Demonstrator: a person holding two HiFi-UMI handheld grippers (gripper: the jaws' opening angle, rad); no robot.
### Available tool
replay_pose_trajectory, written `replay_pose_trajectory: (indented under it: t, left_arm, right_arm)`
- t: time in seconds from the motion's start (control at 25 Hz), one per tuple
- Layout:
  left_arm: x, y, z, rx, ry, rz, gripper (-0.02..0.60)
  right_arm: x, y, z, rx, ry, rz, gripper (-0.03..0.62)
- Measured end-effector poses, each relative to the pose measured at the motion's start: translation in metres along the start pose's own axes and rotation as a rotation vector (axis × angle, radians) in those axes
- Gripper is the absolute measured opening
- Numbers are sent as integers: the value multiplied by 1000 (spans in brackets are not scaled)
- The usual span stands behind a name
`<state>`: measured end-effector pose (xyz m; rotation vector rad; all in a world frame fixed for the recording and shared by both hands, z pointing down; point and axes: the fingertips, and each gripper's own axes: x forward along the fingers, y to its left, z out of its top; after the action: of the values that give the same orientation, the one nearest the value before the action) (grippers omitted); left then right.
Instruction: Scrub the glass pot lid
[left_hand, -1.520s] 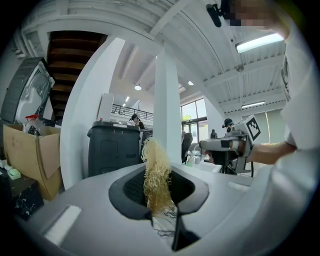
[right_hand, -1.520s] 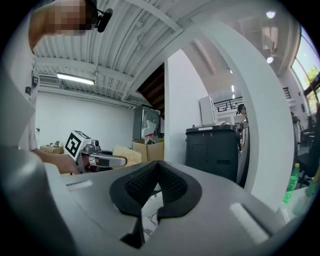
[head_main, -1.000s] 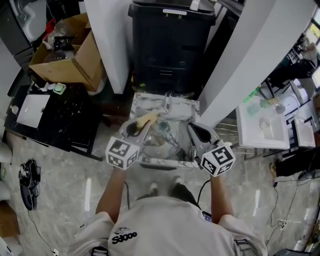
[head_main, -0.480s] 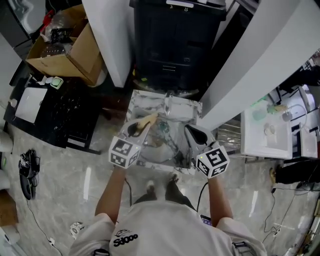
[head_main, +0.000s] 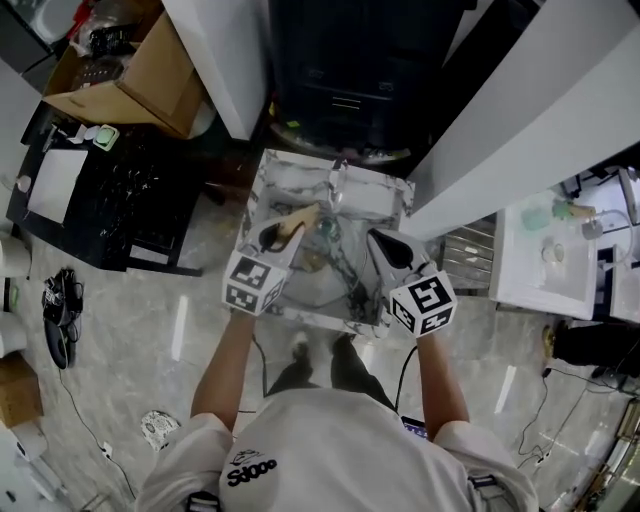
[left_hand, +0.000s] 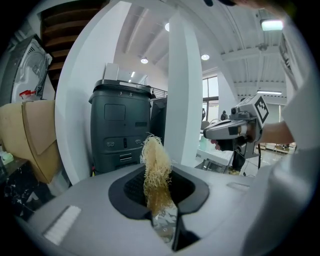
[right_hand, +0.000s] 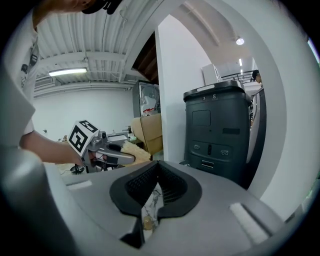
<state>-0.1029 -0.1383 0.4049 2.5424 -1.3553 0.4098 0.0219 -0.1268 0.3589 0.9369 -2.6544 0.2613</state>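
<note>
L gripper (head_main: 290, 228) is clamped on a tan loofah scrubber (left_hand: 156, 170). The fibres stick up past the pads, and the jaws are pressed in on both sides of it. In head view it sits over the left-rear part of the marble worktop (head_main: 378, 205), scrubber end pointing twd the middle.

R gripper (head_main: 378, 243) is over the worktop's right side, apart from the L one. In its own view, R gripper (right_hand: 156, 176) has its pads brought together at the tips w/ nothing pinched. Only a thin slit lower down shows marble and a small brass-coloured round bit (right_hand: 146, 222); can't tell what that is.

Glass pot lid (head_main: 317, 268) lies on the worktop btw the two grippers, faint and hard to make out from above. Neither gripper touches it.

A black bin (head_main: 350, 70) stands behind the worktop. A cardboard box (head_main: 130, 75) is off to the left rear. Each gripper view catches the other gripper and the hand holding it off to one side.
</note>
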Motion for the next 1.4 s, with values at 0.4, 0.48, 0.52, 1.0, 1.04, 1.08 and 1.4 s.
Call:
replay_pose_trajectory:
  t: [0.4, 0.48, 0.52, 1.0, 1.04, 1.08, 1.4]
  left_arm:
    - [39, 20, -60, -5, 110, 45, 69]
    - [46, 26, -73, -9, 133, 56, 71]
    - [50, 28, -79, -12, 145, 59, 71]
    - [95, 52, -155, -41, 290, 135, 72]
    - [98, 53, -161, -47, 302, 139, 72]
    - [101, 54, -166, -50, 312, 142, 72]
    - [123, 75, -200, 56, 372, 225, 75]
  right_arm:
    - [26, -15, -37, 49, 55, 55, 3]
    - [30, -18, -44, 65, 69, 57, 3]
    - [33, -20, -48, 72, 76, 57, 3]
    - [53, -32, -83, 123, 135, 70, 3]
    - [54, -33, -86, 126, 139, 71, 3]
    - [54, -33, -88, 131, 143, 70, 3]
    - [56, -38, -105, 147, 167, 76, 3]
